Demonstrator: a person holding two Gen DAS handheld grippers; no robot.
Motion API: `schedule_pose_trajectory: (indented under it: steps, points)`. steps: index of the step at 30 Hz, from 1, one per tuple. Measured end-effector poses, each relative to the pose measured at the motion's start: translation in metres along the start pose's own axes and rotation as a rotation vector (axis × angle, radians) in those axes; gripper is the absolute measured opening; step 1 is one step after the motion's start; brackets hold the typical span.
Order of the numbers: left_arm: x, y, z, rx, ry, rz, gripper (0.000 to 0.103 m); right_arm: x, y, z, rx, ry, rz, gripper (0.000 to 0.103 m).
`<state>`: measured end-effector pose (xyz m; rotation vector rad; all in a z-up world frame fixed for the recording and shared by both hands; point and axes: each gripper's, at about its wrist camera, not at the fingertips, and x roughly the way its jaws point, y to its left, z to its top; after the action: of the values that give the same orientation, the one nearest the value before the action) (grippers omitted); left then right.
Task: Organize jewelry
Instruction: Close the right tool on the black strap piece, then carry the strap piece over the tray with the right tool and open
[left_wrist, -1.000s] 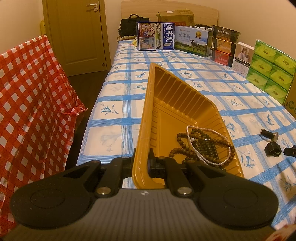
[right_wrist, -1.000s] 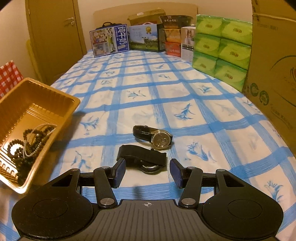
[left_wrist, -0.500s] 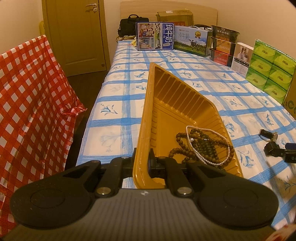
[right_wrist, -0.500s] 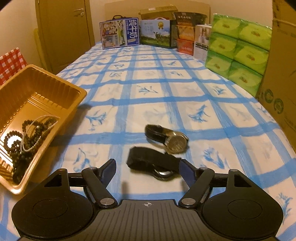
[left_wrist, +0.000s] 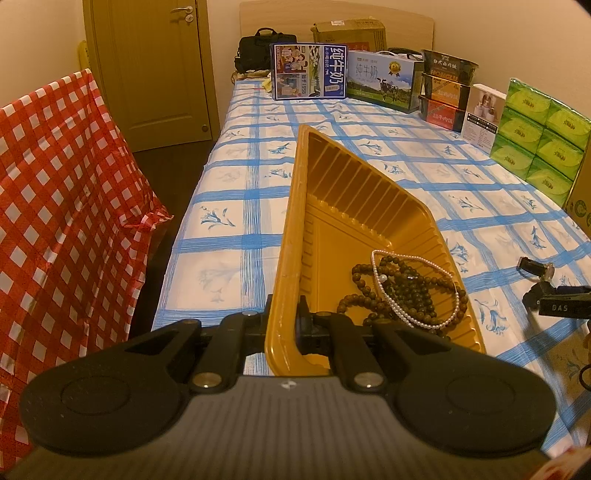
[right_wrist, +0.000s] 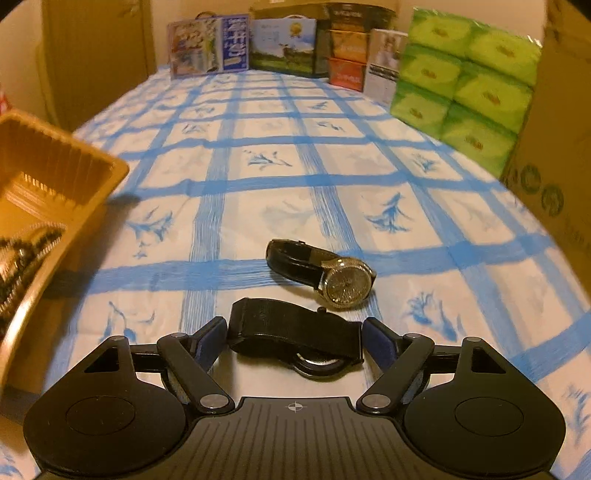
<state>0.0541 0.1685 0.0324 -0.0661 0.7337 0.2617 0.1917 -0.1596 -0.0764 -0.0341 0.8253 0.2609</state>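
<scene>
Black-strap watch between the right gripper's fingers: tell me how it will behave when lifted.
The black-strap watch lies on its side with its soft band looped, so the band will probably flex under the pads. Its case looks heavier, so it may swing down. The right gripper is opening around it, not yet touching.

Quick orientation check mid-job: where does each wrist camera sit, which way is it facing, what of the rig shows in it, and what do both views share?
Left wrist: on the left gripper, facing down the bed toward the door; its fingers clamp the yellow tray wall, beads inside.
Right wrist: on the right gripper, facing the boxes; jaws opening around the black-strap watch, untouched; silver watch behind.
Shared: tray, beads, both watches, blue-checked sheet.
</scene>
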Motion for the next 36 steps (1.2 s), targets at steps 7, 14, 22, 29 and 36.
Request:
schedule_pose_trajectory:
  steps: [7,14,22,29,36]
  points:
    - [0.0,0.0,0.0,0.001,0.0,0.001,0.007,-0.007,-0.011,-0.006,0.013,-0.031,0.063,0.075]
    - [0.0,0.0,0.0,0.0,-0.001,0.002,0.007,-0.02,-0.01,-0.007,-0.007,-0.083,0.069,0.061]
    - [0.0,-0.001,0.0,0.001,0.0,0.001,0.007,-0.028,-0.011,-0.001,-0.026,-0.096,0.043,0.032]
    - [0.0,-0.001,0.0,0.001,-0.001,0.002,0.007,-0.038,-0.006,-0.004,-0.045,-0.115,0.047,0.029]
    - [0.0,-0.001,0.0,0.001,-0.001,0.002,0.007,-0.052,0.007,0.001,-0.081,-0.148,0.064,0.028]
